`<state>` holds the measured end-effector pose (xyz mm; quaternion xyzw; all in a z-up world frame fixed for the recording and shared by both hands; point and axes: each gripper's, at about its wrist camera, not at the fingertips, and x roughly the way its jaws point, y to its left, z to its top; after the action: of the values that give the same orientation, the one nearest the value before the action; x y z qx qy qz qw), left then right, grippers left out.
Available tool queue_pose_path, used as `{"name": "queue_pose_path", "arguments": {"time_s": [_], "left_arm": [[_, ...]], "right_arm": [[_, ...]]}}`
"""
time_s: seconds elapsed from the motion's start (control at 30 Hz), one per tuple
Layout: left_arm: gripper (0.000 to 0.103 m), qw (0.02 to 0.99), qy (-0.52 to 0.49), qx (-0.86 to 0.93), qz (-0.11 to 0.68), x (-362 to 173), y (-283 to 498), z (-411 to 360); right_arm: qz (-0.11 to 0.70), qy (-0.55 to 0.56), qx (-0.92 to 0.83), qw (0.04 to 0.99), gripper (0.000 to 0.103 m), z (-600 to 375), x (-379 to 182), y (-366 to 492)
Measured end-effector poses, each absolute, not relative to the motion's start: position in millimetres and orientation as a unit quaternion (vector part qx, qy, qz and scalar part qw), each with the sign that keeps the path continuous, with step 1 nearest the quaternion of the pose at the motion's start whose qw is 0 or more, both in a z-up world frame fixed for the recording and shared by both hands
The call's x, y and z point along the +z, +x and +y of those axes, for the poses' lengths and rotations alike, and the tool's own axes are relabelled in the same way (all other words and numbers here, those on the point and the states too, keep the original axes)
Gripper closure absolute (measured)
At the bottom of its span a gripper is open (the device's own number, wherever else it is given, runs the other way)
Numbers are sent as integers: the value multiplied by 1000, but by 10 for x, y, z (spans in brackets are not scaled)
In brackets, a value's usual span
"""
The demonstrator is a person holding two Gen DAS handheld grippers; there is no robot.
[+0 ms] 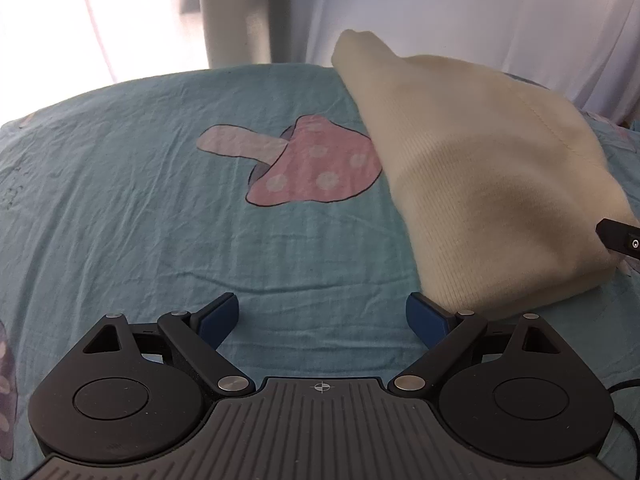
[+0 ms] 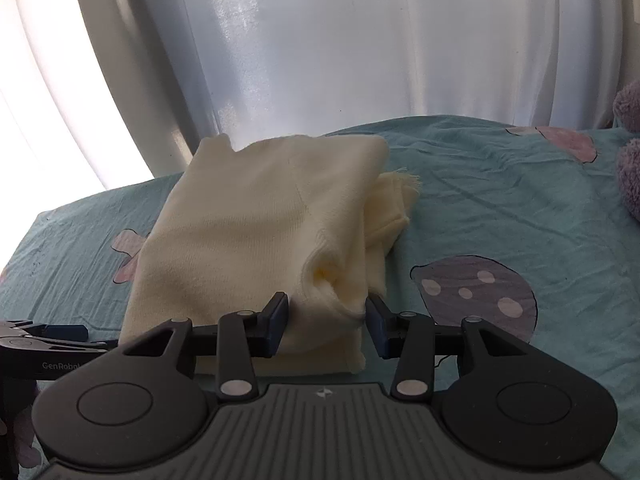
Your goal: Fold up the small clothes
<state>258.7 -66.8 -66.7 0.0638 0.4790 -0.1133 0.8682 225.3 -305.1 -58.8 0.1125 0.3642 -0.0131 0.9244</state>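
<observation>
A cream knit garment (image 1: pixel 480 184) lies folded in a thick stack on the teal sheet (image 1: pixel 120 200); it also shows in the right wrist view (image 2: pixel 260 232). My left gripper (image 1: pixel 322 318) is open and empty, low over the sheet just left of the garment's near edge. My right gripper (image 2: pixel 326 320) is open, its fingers on either side of the garment's near right corner, where the fabric bunches. The left gripper also shows at the left edge of the right wrist view (image 2: pixel 44 336).
The sheet has a pink mushroom print (image 1: pixel 312 160) left of the garment and a purple one (image 2: pixel 480 292) to its right. White curtains (image 2: pixel 360 40) hang behind the bed. A purple plush thing (image 2: pixel 630 160) sits at the far right.
</observation>
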Motion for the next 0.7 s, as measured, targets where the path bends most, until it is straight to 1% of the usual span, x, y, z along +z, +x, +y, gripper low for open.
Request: {"name": "queue_pose_path", "arguments": {"time_s": [0.07,0.17,0.27,0.37,0.4,0.47,0.6,0.7], "left_arm": [[8,869,66,-108,478,-654,2571,-689],[8,869,71,-99,479,-645,2551,-716],[8,869,73,-92,482,-644,2531,-728],[8,869,74,-86,482,-631,2502,-733],[8,869,75,-85,481,-625,2497,-735],[8,872,74,-84,476,-609,2475,-728],[8,872,80,-88,475,-617,2471,-737],[8,872,85,-92,473,-623,2493,-760]], "right_arm": [[369,104,-16,923,67,-3011,-567,2262],[365,90,-14,926,78,-2977,-531,2265],[365,78,-9,928,77,-2946,-509,2271],[374,88,8,923,68,-2991,-511,2296],[375,103,17,921,67,-3039,-515,2292],[371,153,42,915,66,-3184,-538,2274],[366,296,74,879,66,-3574,-648,2221],[373,353,84,854,66,-3725,-753,2199]]}}
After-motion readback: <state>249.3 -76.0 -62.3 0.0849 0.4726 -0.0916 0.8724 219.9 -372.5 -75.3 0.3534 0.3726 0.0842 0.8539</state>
